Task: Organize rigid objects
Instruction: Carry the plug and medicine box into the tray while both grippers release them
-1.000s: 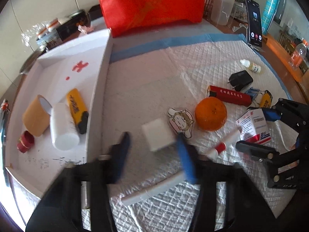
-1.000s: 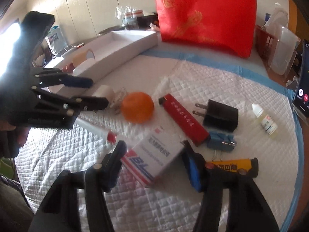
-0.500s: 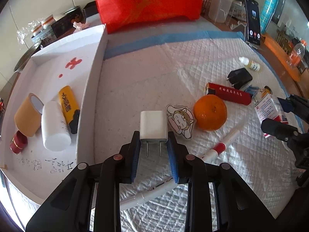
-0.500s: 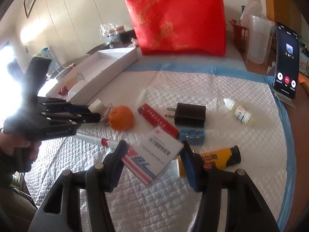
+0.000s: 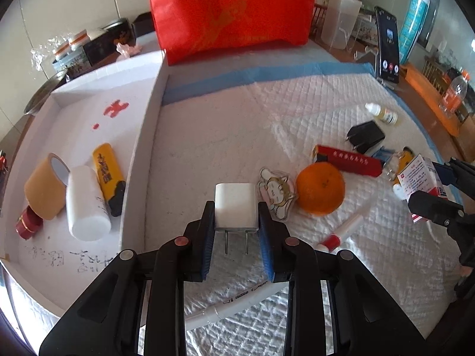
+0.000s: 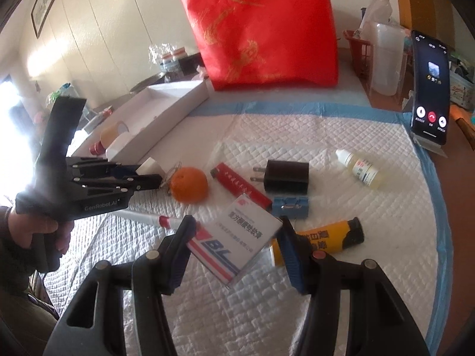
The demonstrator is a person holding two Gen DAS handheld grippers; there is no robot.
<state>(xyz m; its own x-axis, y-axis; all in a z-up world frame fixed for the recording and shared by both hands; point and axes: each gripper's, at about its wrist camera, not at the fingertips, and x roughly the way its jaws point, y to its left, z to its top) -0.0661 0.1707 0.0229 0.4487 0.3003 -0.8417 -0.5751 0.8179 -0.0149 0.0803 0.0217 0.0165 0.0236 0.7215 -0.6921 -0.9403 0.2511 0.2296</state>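
Clearly, from the left wrist view, the left gripper (image 5: 236, 231) is clamped on the white charger (image 5: 236, 207), its pads pressing the two sides of the body near the pronged end, with the prongs pointing back toward the camera. The charger sits just over the white pad (image 5: 225, 136), beside the cartoon charm (image 5: 274, 191) and the orange (image 5: 320, 188), and the white tray (image 5: 142, 148) lies to the left, already holding a tape roll (image 5: 44, 187), a white bottle (image 5: 86, 204) and a yellow lighter (image 5: 108, 175). The grip is near one end of a smooth plastic body, so it may pivot or slip on the way over, and a low carry could catch the tray wall. From the right wrist view, the right gripper (image 6: 234, 247) pinches the medicine box (image 6: 237, 237) across its width, tilted, with one corner hanging toward the pad. A thin card box can crush or twist out if squeezed unevenly. Its path to the tray crosses the orange (image 6: 190, 184), the red box (image 6: 240, 188) and the left gripper (image 6: 148, 175), so both hands heading there at once risk a knock.
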